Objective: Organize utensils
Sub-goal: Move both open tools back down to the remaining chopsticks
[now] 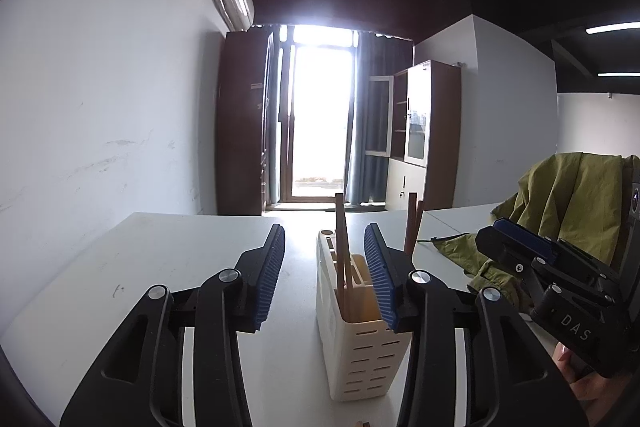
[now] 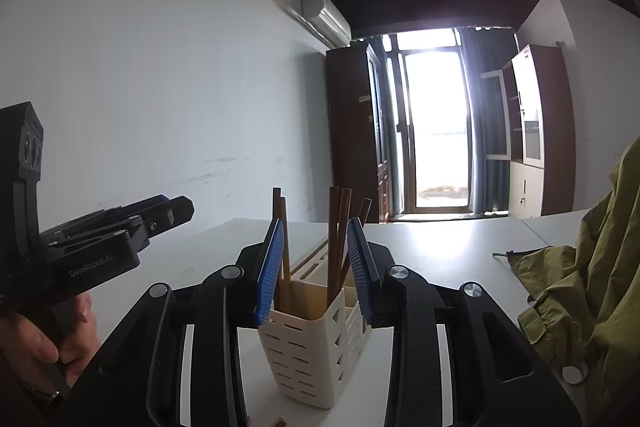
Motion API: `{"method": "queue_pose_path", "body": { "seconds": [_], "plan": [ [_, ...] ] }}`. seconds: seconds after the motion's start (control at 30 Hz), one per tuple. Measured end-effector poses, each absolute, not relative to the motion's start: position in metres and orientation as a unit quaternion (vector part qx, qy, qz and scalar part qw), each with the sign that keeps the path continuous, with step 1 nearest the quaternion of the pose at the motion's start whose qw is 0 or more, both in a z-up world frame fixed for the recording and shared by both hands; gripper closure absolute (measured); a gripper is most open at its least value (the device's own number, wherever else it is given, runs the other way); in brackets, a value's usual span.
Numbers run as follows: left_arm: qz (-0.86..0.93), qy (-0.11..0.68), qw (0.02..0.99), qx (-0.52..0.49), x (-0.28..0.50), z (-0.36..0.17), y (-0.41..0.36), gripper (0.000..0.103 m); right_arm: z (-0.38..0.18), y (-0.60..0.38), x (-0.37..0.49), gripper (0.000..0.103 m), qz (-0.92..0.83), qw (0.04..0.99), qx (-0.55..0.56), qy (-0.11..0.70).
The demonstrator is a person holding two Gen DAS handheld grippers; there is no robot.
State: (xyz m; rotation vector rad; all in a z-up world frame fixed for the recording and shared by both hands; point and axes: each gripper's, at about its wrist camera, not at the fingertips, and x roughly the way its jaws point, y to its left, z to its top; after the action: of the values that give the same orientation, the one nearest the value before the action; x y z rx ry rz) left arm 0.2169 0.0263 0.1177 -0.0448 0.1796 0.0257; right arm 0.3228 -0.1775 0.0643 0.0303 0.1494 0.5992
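**Left wrist and right wrist views: both pairs of fingers parted at the utensil holder**

Left wrist view, from its left edge across: the white desk [image 1: 168,247] runs toward a bright glass door. The left gripper [image 1: 325,255] has its ribbed blue fingers [image 1: 270,279] spread apart with nothing pressed between them. The cream slotted plastic utensil holder [image 1: 360,359] stands upright on the desk, partly in the gap and partly behind the right-hand finger. Brown wooden chopsticks [image 1: 341,243] stand in its near compartment, more sticks rising behind the finger. Further right, an olive-green jacket [image 1: 560,203] lies heaped on the desk, and the right gripper [image 1: 496,231] enters from the edge, a hand [image 1: 588,383] under it.

Right wrist view, again left to right: a hand [image 2: 48,343] holds the left gripper's black body. The right gripper [image 2: 314,247] is centred on the holder, its blue fingers [image 2: 270,275] apart and pressing on nothing; chopsticks stand between and behind them in the holder's near compartments. A wooden tip shows at the bottom edge. The jacket fills the right side.
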Motion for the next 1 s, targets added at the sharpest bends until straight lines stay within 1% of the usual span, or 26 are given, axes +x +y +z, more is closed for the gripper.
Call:
{"method": "queue_pose_path", "body": {
  "seconds": [0.17, 0.27, 0.4, 0.57, 0.73, 0.9, 1.0],
  "plan": [
    [0.007, 0.110, 0.993, -0.045, 0.201, 0.122, 0.031, 0.059, 0.060, -0.177, 0.317, 0.069, 0.289, 0.953, 0.005, 0.094],
    [0.013, 0.118, 0.992, -0.042, 0.191, 0.122, 0.030, 0.056, 0.056, -0.177, 0.314, 0.068, 0.284, 0.953, 0.002, 0.108],
    [0.018, 0.133, 0.990, -0.033, 0.183, 0.118, 0.029, 0.052, 0.054, -0.178, 0.309, 0.063, 0.281, 0.952, 0.002, 0.125],
    [0.025, 0.158, 0.987, -0.030, 0.176, 0.110, 0.030, 0.050, 0.046, -0.180, 0.304, 0.060, 0.278, 0.949, -0.001, 0.149],
    [0.028, 0.188, 0.981, -0.038, 0.167, 0.088, 0.037, 0.048, 0.029, -0.182, 0.304, 0.058, 0.273, 0.943, 0.004, 0.188],
    [0.022, 0.236, 0.970, -0.060, 0.170, 0.052, 0.044, 0.048, 0.010, -0.171, 0.304, 0.056, 0.276, 0.934, -0.011, 0.226],
    [0.018, 0.248, 0.966, -0.075, 0.171, 0.041, 0.048, 0.048, -0.001, -0.163, 0.306, 0.055, 0.274, 0.929, -0.024, 0.246]
  ]
}}
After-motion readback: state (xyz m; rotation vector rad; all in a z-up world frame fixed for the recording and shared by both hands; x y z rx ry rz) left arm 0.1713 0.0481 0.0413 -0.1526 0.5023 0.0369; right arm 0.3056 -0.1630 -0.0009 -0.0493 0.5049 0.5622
